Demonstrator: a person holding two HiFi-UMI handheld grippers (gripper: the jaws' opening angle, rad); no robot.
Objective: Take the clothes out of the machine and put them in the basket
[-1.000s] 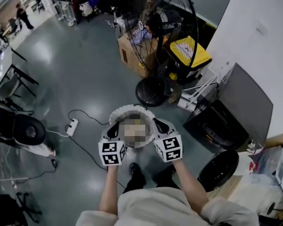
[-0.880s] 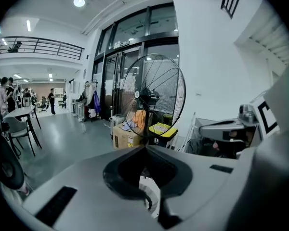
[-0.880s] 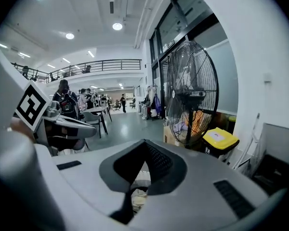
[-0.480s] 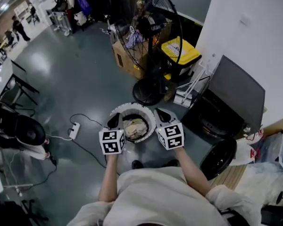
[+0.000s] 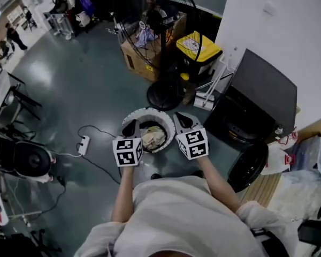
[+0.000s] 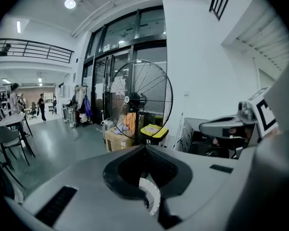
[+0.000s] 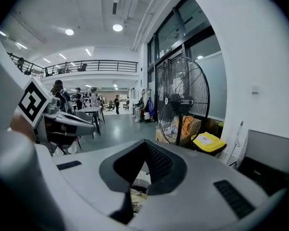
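The clothes point(image 5: 153, 137) lie bundled in the basket point(image 5: 144, 113), which sits between your two grippers. Your left gripper point(image 5: 131, 128) is pinched shut on the basket's rim at one side, and your right gripper point(image 5: 180, 120) on the other. The machine point(image 5: 257, 98) stands to your right with its door point(image 5: 247, 165) open. A fan point(image 5: 166, 47) stands ahead.

Basket point(image 5: 148, 112) sides hid behind left gripper point(image 5: 131, 127) and right gripper point(image 5: 181, 119). Clothes point(image 5: 153, 137) too small to tell apart. Machine point(image 5: 259, 98) drum too dark.
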